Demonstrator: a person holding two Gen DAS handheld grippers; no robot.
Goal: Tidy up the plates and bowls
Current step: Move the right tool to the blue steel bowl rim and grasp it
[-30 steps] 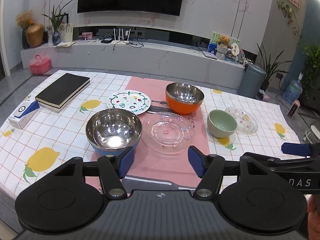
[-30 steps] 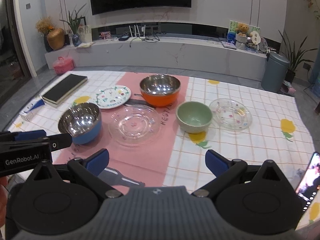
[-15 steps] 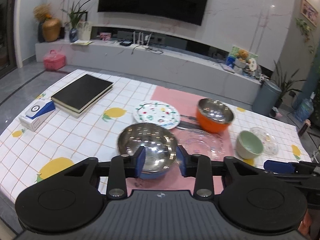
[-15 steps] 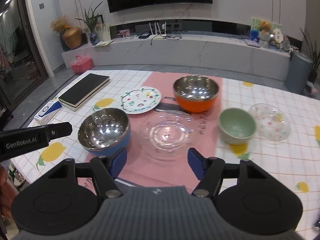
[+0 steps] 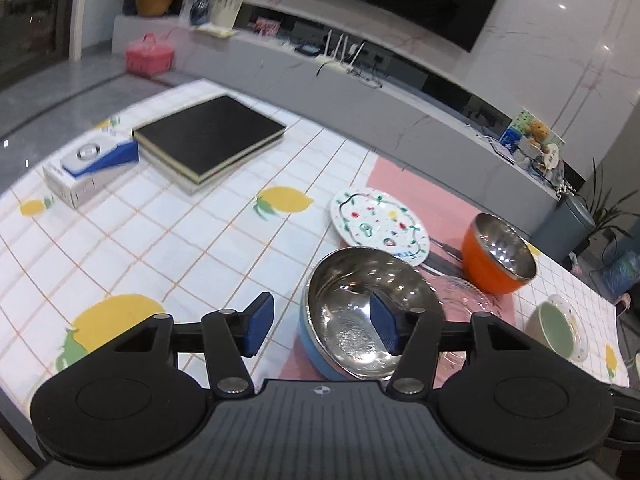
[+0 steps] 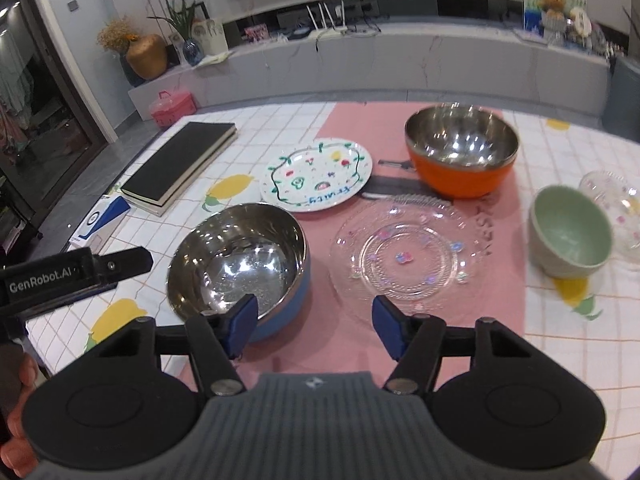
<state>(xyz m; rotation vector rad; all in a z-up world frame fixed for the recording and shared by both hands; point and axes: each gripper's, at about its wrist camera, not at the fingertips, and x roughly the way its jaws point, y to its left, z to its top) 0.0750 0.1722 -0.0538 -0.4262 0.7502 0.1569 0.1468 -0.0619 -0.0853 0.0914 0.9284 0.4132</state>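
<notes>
Left gripper (image 5: 320,330): I have swung it onto the blue bowl (image 5: 360,320) — jaws opening, straddling its near rim, not pinching.
Right gripper (image 6: 312,326): lower now — jaws closing, nothing between.

— How was the light?
— Indoor and even, from overhead. Glare sat in my steel bowl (image 5: 360,312) and sparkled on the glass plate (image 6: 404,256).
— Sharpness?
— The left view smeared with motion blur toward its far edge. Fisheye bent the tablecloth (image 5: 160,240) grid and wall lines in both views.
</notes>
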